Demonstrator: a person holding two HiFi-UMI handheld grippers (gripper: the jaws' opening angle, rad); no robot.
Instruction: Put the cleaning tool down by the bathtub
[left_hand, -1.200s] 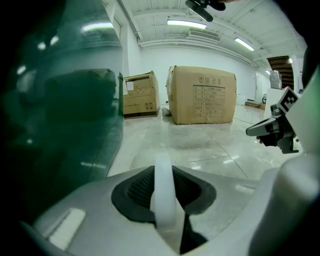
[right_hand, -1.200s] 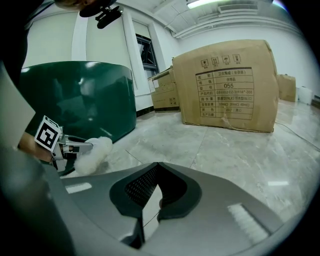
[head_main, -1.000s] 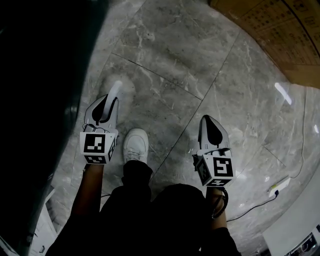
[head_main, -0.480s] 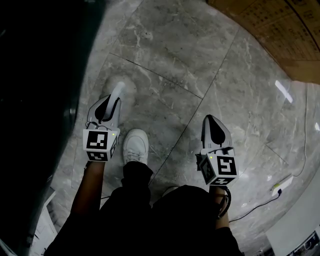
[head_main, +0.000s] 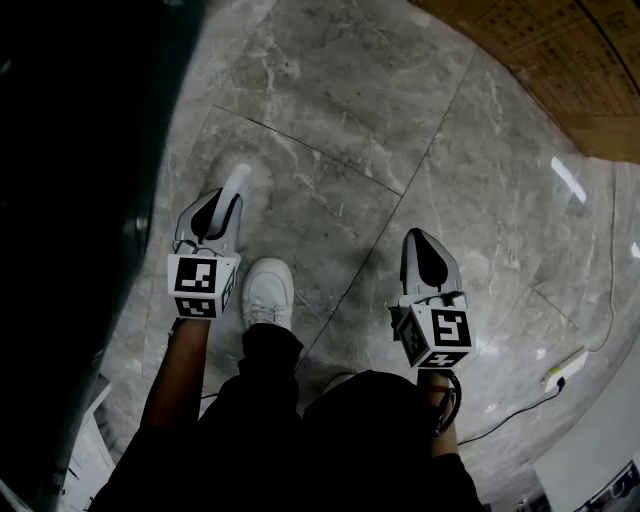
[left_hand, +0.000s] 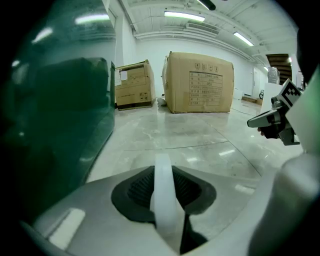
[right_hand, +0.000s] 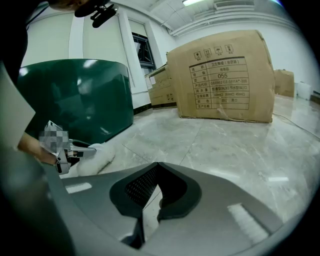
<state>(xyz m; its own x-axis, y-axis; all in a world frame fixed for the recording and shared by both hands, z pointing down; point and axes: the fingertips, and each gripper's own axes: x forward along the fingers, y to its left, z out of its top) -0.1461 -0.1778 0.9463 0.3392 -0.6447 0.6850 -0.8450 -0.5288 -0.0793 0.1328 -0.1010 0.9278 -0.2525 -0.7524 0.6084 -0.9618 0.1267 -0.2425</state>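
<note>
Left gripper (head_main: 222, 210): jaws closed tight on the flat white plastic handle of the fluffy-headed white cleaning tool (left_hand: 162, 192). The handle runs forward between the pads. The tool's pale fluffy head (right_hand: 94, 156) sits just past the jaw tips, left of centre in the head view, low over the floor; contact with the floor cannot be confirmed.

Right gripper (head_main: 418, 240): jaws drawn together with only a thin slit between them, nothing held.

Both grippers point up the frame, level with each other and well apart, one on either side of the person's legs. The left forearm (head_main: 175, 375) is bare and reaches up from the lower left. A white shoe (head_main: 268, 290) stands just right of the left gripper.

The glossy dark green bathtub (right_hand: 75, 95) fills the left edge, near the tool's head. Grey marble floor tiles (head_main: 340, 90) cover the rest. Large brown cardboard boxes (left_hand: 200, 82) stand beyond.
</note>
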